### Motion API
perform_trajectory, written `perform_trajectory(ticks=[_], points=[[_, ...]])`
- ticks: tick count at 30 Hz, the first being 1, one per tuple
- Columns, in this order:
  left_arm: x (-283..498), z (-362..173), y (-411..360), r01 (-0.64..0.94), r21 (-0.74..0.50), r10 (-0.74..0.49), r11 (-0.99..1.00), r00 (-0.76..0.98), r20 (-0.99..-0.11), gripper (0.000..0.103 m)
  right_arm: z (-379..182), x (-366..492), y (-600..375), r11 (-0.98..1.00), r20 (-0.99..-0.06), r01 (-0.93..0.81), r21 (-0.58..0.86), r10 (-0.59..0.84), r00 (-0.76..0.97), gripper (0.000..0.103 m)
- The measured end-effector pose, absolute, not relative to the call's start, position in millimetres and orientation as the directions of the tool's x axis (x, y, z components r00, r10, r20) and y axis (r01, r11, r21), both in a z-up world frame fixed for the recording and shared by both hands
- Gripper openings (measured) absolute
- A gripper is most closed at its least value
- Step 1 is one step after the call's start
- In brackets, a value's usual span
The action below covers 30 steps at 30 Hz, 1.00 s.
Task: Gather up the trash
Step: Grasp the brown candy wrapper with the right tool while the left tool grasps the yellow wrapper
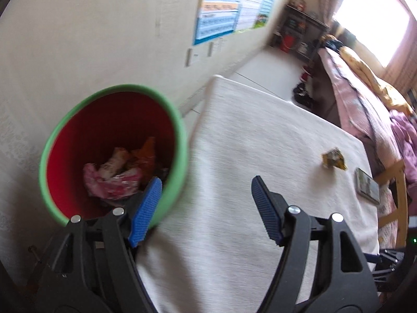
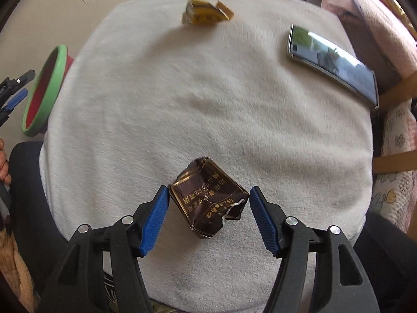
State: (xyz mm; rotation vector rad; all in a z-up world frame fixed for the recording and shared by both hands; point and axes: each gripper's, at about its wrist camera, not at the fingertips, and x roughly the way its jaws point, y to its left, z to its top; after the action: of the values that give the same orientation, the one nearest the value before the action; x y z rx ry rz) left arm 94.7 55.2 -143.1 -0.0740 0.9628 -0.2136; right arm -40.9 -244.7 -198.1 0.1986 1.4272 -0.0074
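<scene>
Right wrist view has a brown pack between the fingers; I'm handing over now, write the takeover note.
Right gripper: open, straddling the crushed brown pack on the white cloth; pads not yet pressing on it.
Left gripper: open, empty, at the rim of the red bin.
Done: several wrappers already lie in the bin.
Left: close on the brown pack and bin it, then the yellow wrapper at the far edge.
The phone on the right is probably not trash; leave it.
</scene>
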Motion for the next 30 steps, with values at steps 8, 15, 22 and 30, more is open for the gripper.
perform_trajectory(ticks=[8,15,22,30], points=[[100.9,-146.4,-21.9,0.313,-0.177,-0.320,0.933,0.501,-0.804,0.070,-180.8,-35.6,-224.1,0.972,-0.944,0.039,0.230,0.213,0.253,0.061],[132.0,-162.4,-128.6,0.522,-0.175,-0.421,0.835,0.400,-0.814,0.071,-171.6,-25.2,-218.0,0.958,-0.906,-0.002,0.286,0.271,0.325,0.061],[144.7,-182.8,-211.3,0.660,-0.135,-0.451,0.739,0.336,-0.827,0.071,-164.5,-21.8,-235.4,0.926,-0.871,0.035,0.375,0.339,0.356,0.062],[165.9,-219.0,-230.2,0.599,-0.215,-0.417,0.771,0.220,-0.882,0.039,-159.6,-24.3,-246.9,0.911,-0.855,0.039,0.410,0.369,0.365,0.062]])
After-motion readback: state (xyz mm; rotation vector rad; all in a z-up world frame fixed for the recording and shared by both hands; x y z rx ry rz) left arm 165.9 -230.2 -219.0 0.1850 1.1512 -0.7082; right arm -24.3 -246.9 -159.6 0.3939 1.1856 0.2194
